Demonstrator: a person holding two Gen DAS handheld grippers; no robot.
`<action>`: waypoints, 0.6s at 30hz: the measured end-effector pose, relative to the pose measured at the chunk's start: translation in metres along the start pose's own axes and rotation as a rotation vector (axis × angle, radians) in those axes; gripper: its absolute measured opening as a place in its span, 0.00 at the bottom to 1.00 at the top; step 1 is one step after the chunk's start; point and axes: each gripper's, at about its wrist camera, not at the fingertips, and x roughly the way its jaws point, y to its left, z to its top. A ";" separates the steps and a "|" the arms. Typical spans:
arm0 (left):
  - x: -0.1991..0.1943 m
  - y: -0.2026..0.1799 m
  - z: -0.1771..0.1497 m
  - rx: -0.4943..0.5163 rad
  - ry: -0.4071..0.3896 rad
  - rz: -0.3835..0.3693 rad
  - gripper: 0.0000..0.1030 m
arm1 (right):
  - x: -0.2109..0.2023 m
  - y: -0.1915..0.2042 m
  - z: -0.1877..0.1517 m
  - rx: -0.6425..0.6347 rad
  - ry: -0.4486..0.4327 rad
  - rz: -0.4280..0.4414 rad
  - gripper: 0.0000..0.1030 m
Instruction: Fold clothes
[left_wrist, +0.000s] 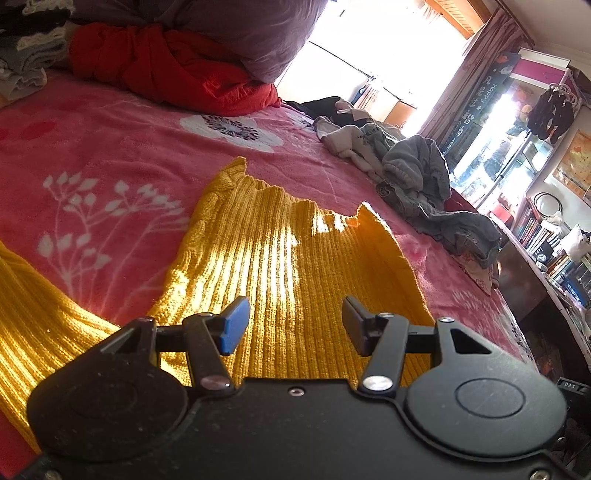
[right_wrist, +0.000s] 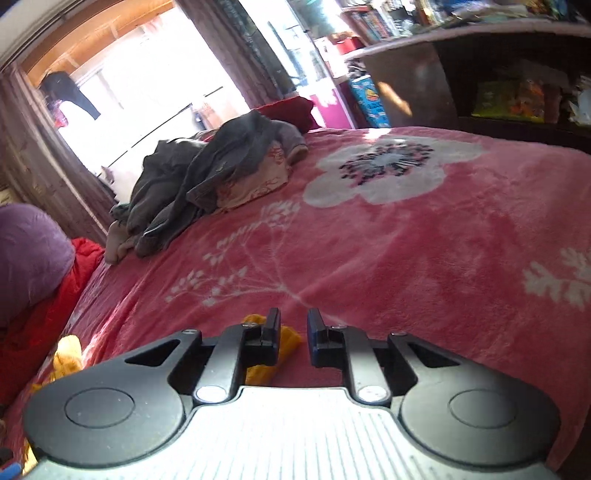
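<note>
A yellow ribbed knit sweater lies spread flat on the pink flowered blanket, partly sunlit, with another yellow part at the left. My left gripper hovers just over its near part, jaws wide apart and holding nothing. In the right wrist view, my right gripper is low over the blanket, its fingers a narrow gap apart. A yellow knit corner lies under the left finger and does not look clamped. More yellow knit shows at the lower left.
A heap of grey and white clothes sits on the far side of the bed. A red quilt and purple pillow lie at its head. Bookshelves and a desk border the bed.
</note>
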 end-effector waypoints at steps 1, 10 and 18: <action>0.001 -0.001 0.000 0.002 0.003 -0.001 0.53 | 0.003 0.009 0.001 -0.020 0.007 0.021 0.18; 0.008 0.005 0.000 -0.029 0.022 -0.015 0.53 | 0.041 0.111 0.002 -0.225 0.122 0.252 0.19; 0.013 0.009 0.003 -0.060 0.033 -0.039 0.53 | 0.087 0.202 -0.009 -0.417 0.152 0.252 0.52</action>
